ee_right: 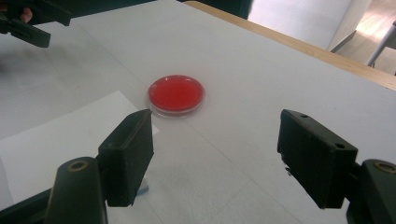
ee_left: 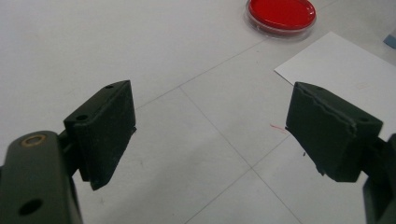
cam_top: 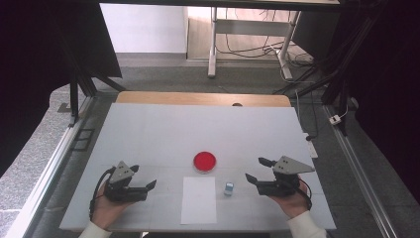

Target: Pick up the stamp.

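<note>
A round red dish with a clear rim lies on the white table between the two hands. Just in front of it is a white paper sheet, and a small blue-grey block stands beside the sheet's right edge. My left gripper is held low at the front left, open and empty, pointing right toward the sheet. My right gripper hovers at the front right, open and empty, pointing left at the dish. In the left gripper view the dish lies far ahead.
The table's far edge is a wooden strip. Beyond it stand a desk frame and cables on the floor. Metal rails run along both sides of the table. The sheet reaches near my left gripper's right jaw.
</note>
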`<state>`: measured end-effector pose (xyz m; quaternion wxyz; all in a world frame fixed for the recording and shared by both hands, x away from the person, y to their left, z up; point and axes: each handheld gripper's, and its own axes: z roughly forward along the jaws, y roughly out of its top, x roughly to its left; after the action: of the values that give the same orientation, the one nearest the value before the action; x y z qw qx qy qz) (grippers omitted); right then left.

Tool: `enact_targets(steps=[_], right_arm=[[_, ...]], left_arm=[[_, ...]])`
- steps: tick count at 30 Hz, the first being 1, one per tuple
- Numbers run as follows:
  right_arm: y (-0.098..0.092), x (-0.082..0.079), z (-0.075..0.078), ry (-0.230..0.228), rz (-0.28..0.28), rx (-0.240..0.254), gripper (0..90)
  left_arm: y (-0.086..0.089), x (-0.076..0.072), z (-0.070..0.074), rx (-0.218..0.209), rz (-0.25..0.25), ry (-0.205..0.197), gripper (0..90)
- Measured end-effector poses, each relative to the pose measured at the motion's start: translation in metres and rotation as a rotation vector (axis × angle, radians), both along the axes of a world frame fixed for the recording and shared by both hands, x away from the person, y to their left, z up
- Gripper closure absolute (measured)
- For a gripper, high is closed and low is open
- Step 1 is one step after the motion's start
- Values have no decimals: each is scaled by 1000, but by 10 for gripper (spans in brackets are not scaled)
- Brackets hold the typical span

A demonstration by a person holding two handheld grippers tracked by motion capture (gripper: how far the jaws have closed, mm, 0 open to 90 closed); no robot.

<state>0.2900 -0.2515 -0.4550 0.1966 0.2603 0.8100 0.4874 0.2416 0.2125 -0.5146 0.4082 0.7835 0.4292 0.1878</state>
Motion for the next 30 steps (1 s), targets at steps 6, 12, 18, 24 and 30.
enact_targets(steps=[6, 12, 18, 24, 30], right_arm=[[16, 6, 5, 8, 40, -4, 274], [31, 11, 9, 14, 78, -25, 273], [36, 8, 1, 30, 101, -38, 271], [36, 5, -7, 57, 111, -39, 271], [43, 5, -16, 81, 134, -81, 272]], left_arm=[[-1, 0, 0, -1, -3, 4, 162], [-1, 0, 0, 2, -3, 6, 162], [0, 0, -2, 3, -3, 5, 163], [0, 0, -2, 9, -3, 5, 164], [1, -1, -2, 5, 7, -3, 167]])
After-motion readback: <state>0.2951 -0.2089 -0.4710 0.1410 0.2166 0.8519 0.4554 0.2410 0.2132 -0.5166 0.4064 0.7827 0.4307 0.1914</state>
